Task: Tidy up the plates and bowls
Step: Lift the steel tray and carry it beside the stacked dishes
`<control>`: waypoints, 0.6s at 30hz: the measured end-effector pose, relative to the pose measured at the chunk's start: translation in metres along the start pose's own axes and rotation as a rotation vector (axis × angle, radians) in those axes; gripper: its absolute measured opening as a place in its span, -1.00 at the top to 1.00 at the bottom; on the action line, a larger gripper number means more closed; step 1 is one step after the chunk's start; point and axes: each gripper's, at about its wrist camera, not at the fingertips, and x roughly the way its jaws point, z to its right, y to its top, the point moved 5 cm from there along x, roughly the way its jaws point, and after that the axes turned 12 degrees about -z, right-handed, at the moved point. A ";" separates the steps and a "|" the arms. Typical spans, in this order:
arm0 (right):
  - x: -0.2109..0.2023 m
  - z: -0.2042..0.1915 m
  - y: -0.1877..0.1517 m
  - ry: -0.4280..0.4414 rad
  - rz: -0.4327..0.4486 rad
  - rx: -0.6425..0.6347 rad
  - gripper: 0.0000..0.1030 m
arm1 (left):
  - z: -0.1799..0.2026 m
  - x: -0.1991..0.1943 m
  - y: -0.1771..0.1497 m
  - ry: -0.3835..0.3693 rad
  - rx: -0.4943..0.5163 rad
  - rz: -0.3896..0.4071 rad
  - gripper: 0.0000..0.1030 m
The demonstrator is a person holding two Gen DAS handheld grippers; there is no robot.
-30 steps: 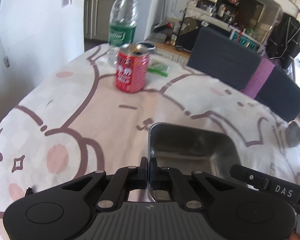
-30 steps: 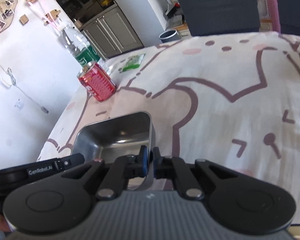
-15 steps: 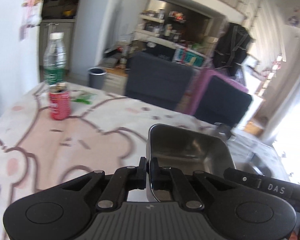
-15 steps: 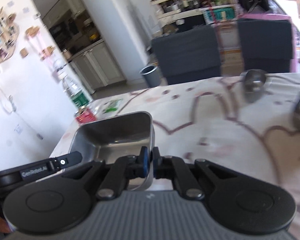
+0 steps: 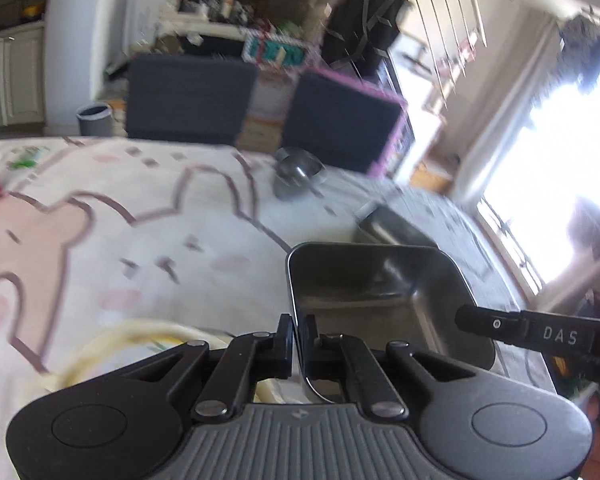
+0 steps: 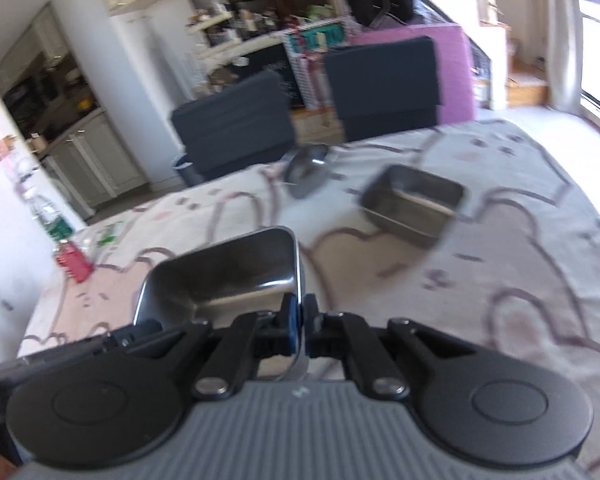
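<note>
- Now both grippers are carrying one square steel tray between them: the left gripper (image 5: 298, 344) is pinching the tray's (image 5: 380, 292) left wall, and the right gripper (image 6: 300, 330) is pinching its (image 6: 224, 276) right wall, jaws narrowed onto the thin metal on each side.
- The tray is hanging above the worktop (image 5: 140, 248), which is covered in a pink-and-white cartoon cloth, whereas a second ago it was sitting low on the cloth beside the red can.
- The red can (image 6: 74, 265) and the water bottle (image 6: 52, 220) are now lying far off at the left edge of the right wrist view; both views have swung toward the other end of the worktop.
- A second square steel tray (image 6: 414, 204) is coming into sight ahead, resting on the cloth, with a round steel bowl (image 6: 306, 168) just beyond it, tilted; neither showed a second ago.
- A pale yellow rim (image 5: 112, 344) of some dish is newly showing beneath the left gripper; what it is cannot be told.
- Two dark chairs (image 6: 236, 120) are standing behind the far edge.
</note>
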 end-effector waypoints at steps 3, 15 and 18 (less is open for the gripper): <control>0.003 0.024 -0.006 -0.060 -0.043 0.025 0.92 | 0.021 0.022 -0.009 -0.002 0.039 -0.065 0.90; 0.040 0.095 -0.030 -0.188 -0.223 0.097 0.92 | 0.068 0.082 -0.042 0.025 0.236 -0.264 0.82; 0.045 0.104 -0.033 -0.199 -0.247 0.097 0.92 | 0.071 0.089 -0.043 0.020 0.238 -0.279 0.82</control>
